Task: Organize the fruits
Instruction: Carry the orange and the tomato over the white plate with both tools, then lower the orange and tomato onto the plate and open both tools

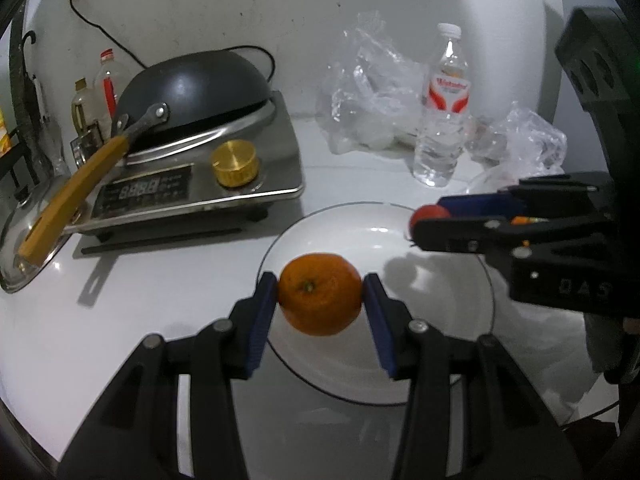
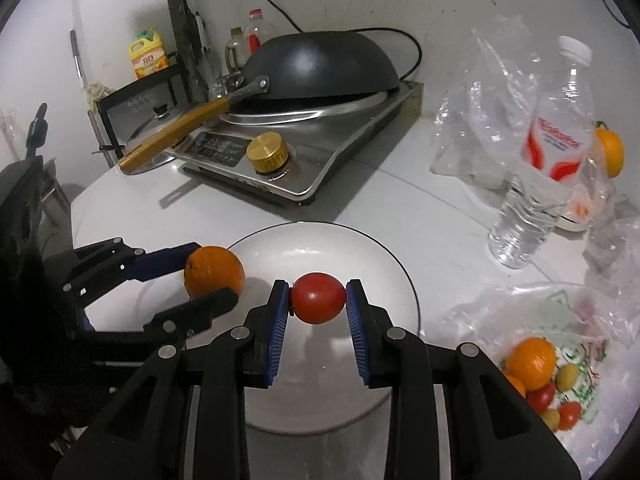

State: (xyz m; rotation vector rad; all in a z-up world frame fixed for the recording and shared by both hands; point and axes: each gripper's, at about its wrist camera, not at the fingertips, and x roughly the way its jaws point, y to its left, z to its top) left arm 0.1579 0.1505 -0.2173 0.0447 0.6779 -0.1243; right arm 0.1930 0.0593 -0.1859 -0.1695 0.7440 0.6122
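My left gripper (image 1: 320, 290) is shut on an orange (image 1: 320, 294) and holds it over the near left part of a white plate (image 1: 452, 344). My right gripper (image 2: 317, 298) is shut on a red tomato (image 2: 317, 298) above the same plate (image 2: 384, 256). In the left wrist view the right gripper (image 1: 416, 224) comes in from the right with the tomato (image 1: 428, 214) at its tip. In the right wrist view the left gripper (image 2: 208, 276) shows at the left with the orange (image 2: 214, 270).
A plastic bag (image 2: 552, 364) at the right holds more oranges and small tomatoes. A water bottle (image 2: 540, 168) and crumpled clear bags (image 1: 372, 100) stand behind the plate. An induction cooker (image 1: 192, 176) with an upturned wok (image 1: 192, 84) sits at the back left.
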